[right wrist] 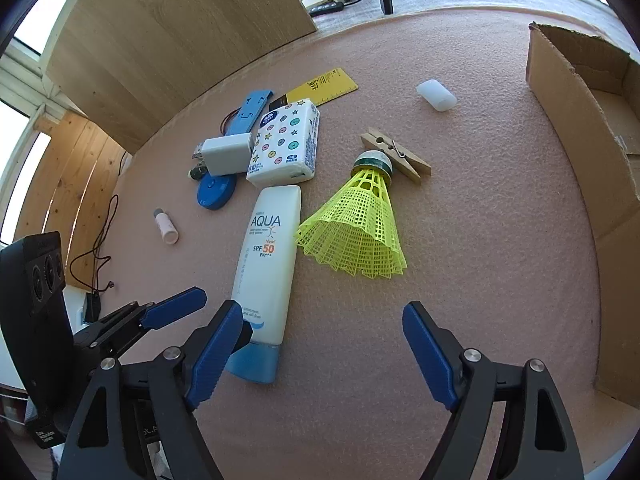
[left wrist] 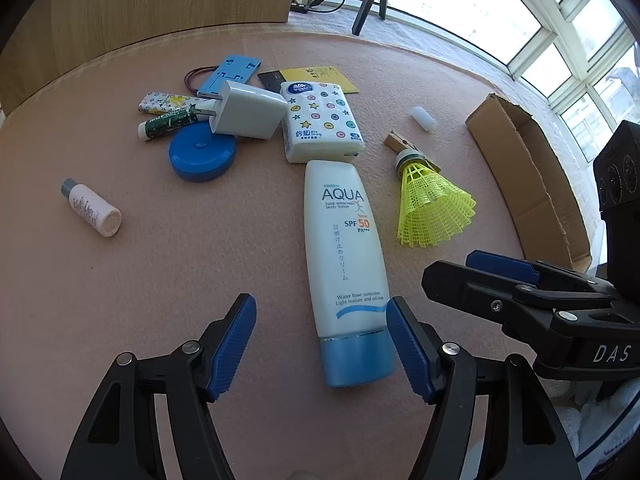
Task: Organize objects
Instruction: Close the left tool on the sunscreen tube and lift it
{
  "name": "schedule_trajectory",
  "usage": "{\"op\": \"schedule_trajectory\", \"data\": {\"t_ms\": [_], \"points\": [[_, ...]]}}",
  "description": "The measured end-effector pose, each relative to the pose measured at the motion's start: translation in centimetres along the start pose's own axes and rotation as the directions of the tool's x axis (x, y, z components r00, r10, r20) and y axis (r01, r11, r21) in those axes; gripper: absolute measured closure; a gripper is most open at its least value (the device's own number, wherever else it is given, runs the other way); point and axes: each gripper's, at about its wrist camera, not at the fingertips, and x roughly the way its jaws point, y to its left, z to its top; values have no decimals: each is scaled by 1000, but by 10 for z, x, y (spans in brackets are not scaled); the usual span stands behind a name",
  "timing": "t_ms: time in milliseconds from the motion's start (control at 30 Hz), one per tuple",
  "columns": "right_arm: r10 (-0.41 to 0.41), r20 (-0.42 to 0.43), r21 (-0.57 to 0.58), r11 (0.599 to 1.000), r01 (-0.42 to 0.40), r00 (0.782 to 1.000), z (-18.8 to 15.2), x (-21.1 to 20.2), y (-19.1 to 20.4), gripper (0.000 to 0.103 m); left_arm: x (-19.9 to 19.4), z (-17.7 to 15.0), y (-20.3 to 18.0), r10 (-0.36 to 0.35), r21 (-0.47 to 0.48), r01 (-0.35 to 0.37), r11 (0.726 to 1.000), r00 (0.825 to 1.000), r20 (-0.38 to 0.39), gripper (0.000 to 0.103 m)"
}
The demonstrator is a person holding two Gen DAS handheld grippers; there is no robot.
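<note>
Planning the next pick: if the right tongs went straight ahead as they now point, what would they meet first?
Probably the yellow shuttlecock: its skirt lies ahead between the open right tongs. Depth is unclear, so they might pass above it.

Daylight floods in from the windows [left wrist: 568, 52] at the far right in the left wrist view, blown out to near white, and leaves the pink table [left wrist: 160, 248] evenly bright with only soft, short shadows. Both pictures are sharp at the centre but bend strongly toward the edges, with dark corners around the round fisheye frame. The sunscreen tube [right wrist: 270, 256] shows a mild sheen.
</note>
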Motion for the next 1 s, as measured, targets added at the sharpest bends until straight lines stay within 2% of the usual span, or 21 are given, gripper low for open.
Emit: {"op": "schedule_trajectory", "data": {"t_ms": [200,467,600,700,867,1000], "points": [[59,-53,61,997,-56,997,11,19,-2,31,9,3,7,-31,-32,30,999,999,-20,29],[59,-84,34,998,-57,995,19,30,8,38,17,1,8,-81,-52,79,996,996,-35,31],[60,-106,8,998,-60,993,22,33,12,48,18,2,6,-129,-69,127,990,991,-39,46],[66,-116,-10,998,-67,991,22,34,14,51,17,1,0,-144,-64,141,988,989,-39,57],[102,-150,-33,994,-108,983,21,38,22,63,16,-2,-5,-134,-73,132,989,990,-31,57],[85,-144,-69,993,-95,986,17,35,28,64,11,-8,-7,-129,-96,126,987,991,-22,57]]}}
